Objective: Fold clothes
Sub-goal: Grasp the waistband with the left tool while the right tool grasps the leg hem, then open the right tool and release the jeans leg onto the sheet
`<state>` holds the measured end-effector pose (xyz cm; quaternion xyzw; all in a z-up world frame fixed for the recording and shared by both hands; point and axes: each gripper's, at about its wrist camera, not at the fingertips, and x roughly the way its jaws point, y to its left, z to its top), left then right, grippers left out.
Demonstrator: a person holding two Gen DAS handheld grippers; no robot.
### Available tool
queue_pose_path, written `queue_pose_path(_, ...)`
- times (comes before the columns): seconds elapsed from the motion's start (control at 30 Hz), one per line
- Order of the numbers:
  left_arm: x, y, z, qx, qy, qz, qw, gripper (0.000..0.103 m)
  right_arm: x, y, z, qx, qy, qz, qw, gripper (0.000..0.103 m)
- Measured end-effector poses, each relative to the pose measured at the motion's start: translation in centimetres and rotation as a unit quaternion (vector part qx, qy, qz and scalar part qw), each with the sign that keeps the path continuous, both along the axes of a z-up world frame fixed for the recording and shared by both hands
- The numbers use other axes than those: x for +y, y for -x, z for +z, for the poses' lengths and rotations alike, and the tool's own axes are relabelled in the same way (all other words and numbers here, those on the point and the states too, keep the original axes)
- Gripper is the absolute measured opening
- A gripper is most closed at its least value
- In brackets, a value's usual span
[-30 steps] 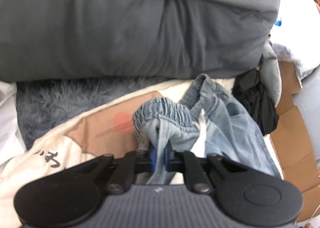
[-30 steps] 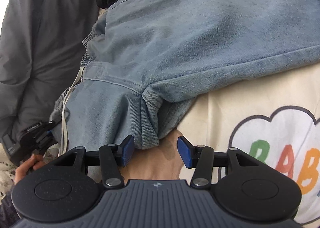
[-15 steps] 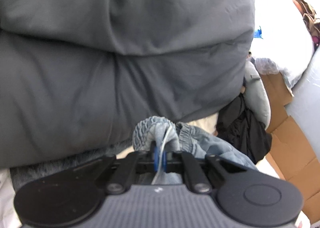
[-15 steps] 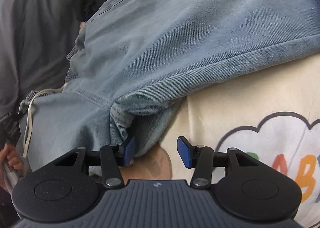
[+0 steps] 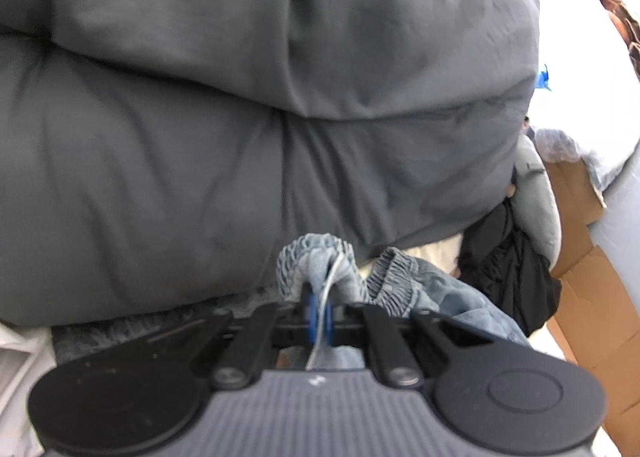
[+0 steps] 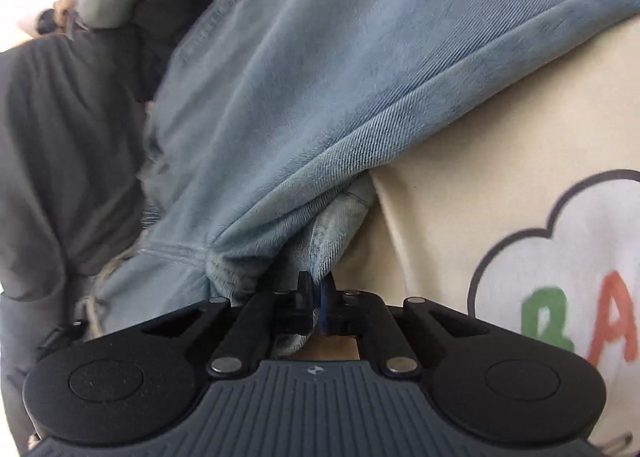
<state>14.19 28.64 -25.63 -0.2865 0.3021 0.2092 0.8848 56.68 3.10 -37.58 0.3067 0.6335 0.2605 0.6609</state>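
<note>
The elastic waistband (image 5: 316,253) of the light-blue denim trousers (image 6: 320,97) is pinched, with its pale drawstring (image 5: 324,297), between the closed jaws of the left gripper (image 5: 319,311), raised in front of a grey duvet (image 5: 240,117); only that view shows a black garment (image 5: 516,277) and brown cardboard (image 5: 588,297) at the right. The jaws of the right gripper (image 6: 316,297) have just been closing and are clamped on a bunched fold of the trousers near a seam; only the right wrist view shows the trousers spread over a cream blanket (image 6: 460,197) printed with a cloud and coloured letters.
</note>
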Motion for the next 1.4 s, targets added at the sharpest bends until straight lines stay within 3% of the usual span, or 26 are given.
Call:
queue_pose_path(0.3,0.7,-0.7,1.1,-0.009,-0.007,0.000,0.9999,0.005,-4.6,1.2,3.9,-0.001,-0.004,-0.041,0.999,0.000)
queue_pose_path(0.57,1.0,-1.6,1.0,-0.010,-0.011,0.014,0.9998,0.004,-14.1,2.9,6.9,0.020,0.059,-0.081,0.995,0.000)
queue_pose_path(0.9,0.9,-1.3,0.4,-0.003,-0.014,0.023,0.9996,0.004,-28.6,6.9,12.0,0.042,0.176,-0.135,0.974,0.000)
queue_pose_path(1.4,0.3,-0.6,0.1,0.021,-0.023,0.028,0.9991,0.005,-37.9,10.9,18.6,0.020,0.255,-0.206,0.944,0.001)
